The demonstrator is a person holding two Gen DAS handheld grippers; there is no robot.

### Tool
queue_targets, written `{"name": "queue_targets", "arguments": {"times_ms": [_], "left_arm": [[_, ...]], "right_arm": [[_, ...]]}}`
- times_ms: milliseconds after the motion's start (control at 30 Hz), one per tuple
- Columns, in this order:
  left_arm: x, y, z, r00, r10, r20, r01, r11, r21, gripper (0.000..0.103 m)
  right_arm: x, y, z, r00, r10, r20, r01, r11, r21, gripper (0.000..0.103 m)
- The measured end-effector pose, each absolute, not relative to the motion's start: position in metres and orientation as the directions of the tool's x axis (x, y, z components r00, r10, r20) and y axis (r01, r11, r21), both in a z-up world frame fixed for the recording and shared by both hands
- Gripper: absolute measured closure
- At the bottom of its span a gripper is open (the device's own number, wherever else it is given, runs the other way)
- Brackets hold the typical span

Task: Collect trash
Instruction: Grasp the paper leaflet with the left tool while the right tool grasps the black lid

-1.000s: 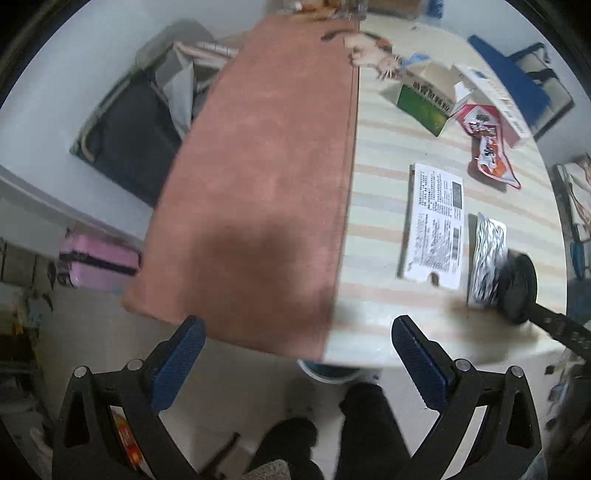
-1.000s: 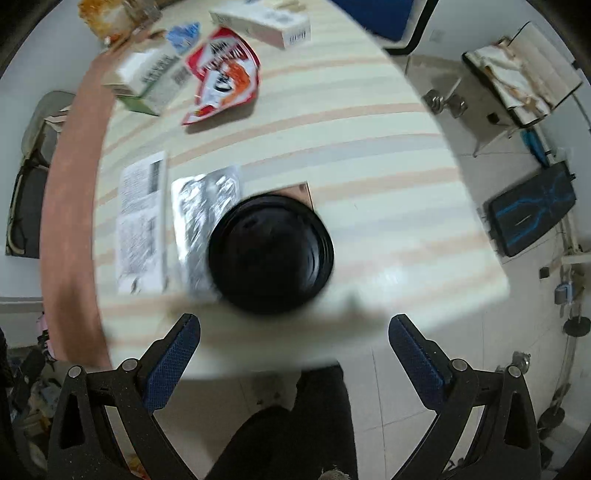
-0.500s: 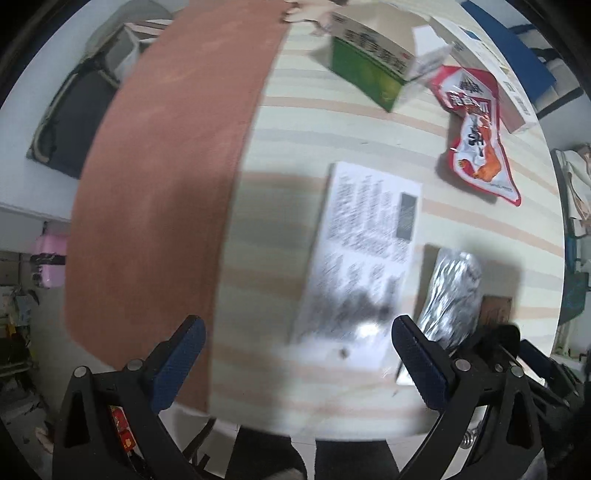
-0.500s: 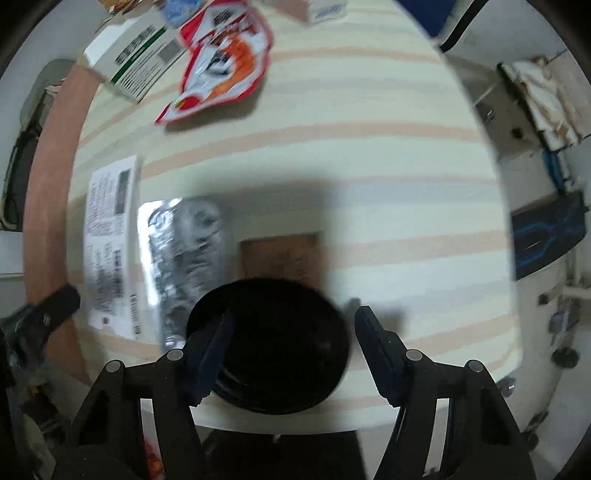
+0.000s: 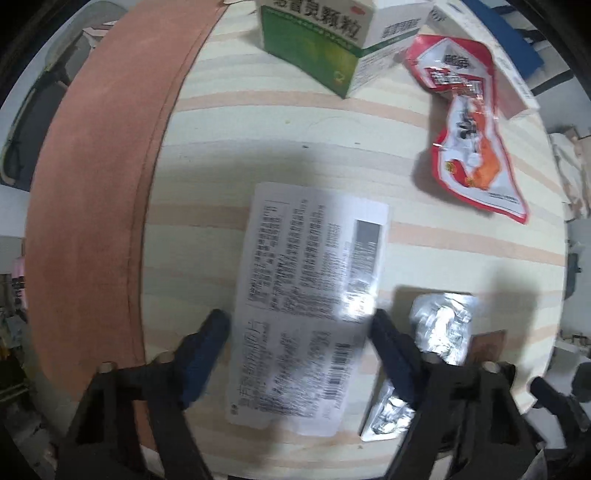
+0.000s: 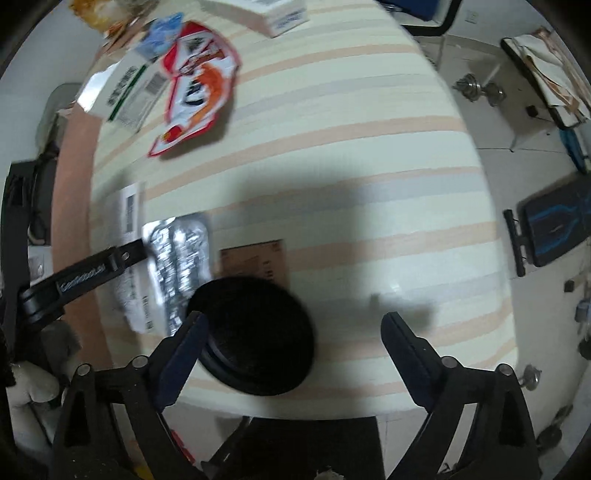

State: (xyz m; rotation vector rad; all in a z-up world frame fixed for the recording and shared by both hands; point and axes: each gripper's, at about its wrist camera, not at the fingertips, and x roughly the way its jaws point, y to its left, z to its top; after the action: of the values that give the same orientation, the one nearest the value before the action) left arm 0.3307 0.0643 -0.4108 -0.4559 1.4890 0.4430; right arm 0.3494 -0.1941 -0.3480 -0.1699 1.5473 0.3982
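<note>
A white printed wrapper (image 5: 306, 295) lies flat on the striped table (image 5: 295, 155). My left gripper (image 5: 300, 325) is open, its two fingers on either side of the wrapper's near half. A silver foil packet (image 5: 441, 328) lies just right of it and shows in the right wrist view (image 6: 181, 254). A black round lid (image 6: 255, 332) sits near the table's front edge. My right gripper (image 6: 291, 328) is open, with the lid between its fingers, close to the left finger. A red and white snack bag (image 5: 469, 125) lies farther back.
A green and white medicine box (image 5: 321, 40) and a long white box (image 6: 258, 11) stand at the far side. A brown card (image 6: 255, 258) lies behind the lid. A terracotta cloth (image 5: 96, 184) covers the table's left part. Floor with gear shows beyond the right edge (image 6: 546, 229).
My left gripper has moved forward over the table and now straddles the white wrapper. My right gripper has come down around the black lid, and its jaws are wider than half a second ago.
</note>
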Motion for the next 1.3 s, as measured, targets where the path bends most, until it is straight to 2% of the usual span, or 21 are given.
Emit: {"name": "queue_targets", "arguments": {"times_ms": [233,433,500,567,633,733,800,867,933,1133,1300], "left_arm": [[0.279,0.06,-0.41,-0.01,0.054,-0.999,-0.584,0.81,0.049,0.031],[0.25,0.058,-0.414,-0.012,0.052,-0.999,-0.631,0.774,0.048,0.03],[0.249,0.059,-0.414,-0.013,0.056,-0.998,-0.627,0.778,0.052,0.031],[0.251,0.053,-0.412,-0.007,0.055,-0.998,-0.621,0.782,0.048,0.031],[0.251,0.051,-0.412,-0.007,0.061,-0.998,-0.617,0.786,0.052,0.03],[0.252,0.051,-0.415,-0.006,0.054,-0.999,-0.617,0.785,0.046,0.031],[0.248,0.049,-0.416,-0.006,0.051,-0.999,-0.615,0.788,0.044,0.031],[0.245,0.043,-0.417,-0.005,0.049,-0.999,-0.614,0.788,0.042,0.03],[0.24,0.043,-0.418,-0.007,0.046,-0.999,-0.616,0.786,0.04,0.03],[0.243,0.048,-0.42,-0.004,0.05,-0.999,-0.616,0.787,0.041,0.03],[0.249,0.045,-0.418,0.002,0.065,-0.998,-0.616,0.786,0.05,0.031]], "right_arm": [[0.342,-0.165,-0.361,-0.014,0.076,-0.997,-0.434,0.898,0.074,0.004],[0.329,-0.152,-0.377,0.029,-0.005,-1.0,-0.452,0.892,-0.018,0.004],[0.327,-0.155,-0.375,0.045,-0.012,-0.999,-0.451,0.892,-0.031,0.011],[0.329,-0.159,-0.371,0.056,-0.017,-0.998,-0.451,0.892,-0.041,0.027],[0.331,-0.171,-0.366,0.058,-0.011,-0.998,-0.446,0.894,-0.036,0.036],[0.343,-0.198,-0.362,0.082,-0.032,-0.996,-0.412,0.909,-0.063,0.036],[0.354,-0.216,-0.36,0.037,0.016,-0.999,-0.363,0.932,0.002,0.032],[0.358,-0.224,-0.354,0.007,0.083,-0.997,-0.343,0.936,0.076,0.007],[0.356,-0.223,-0.347,0.001,0.112,-0.994,-0.364,0.926,0.104,0.001],[0.337,-0.195,-0.361,0.021,-0.014,-1.0,-0.502,0.865,-0.022,0.0],[0.33,-0.188,-0.379,0.085,-0.097,-0.992,-0.503,0.855,-0.127,0.001]]}}
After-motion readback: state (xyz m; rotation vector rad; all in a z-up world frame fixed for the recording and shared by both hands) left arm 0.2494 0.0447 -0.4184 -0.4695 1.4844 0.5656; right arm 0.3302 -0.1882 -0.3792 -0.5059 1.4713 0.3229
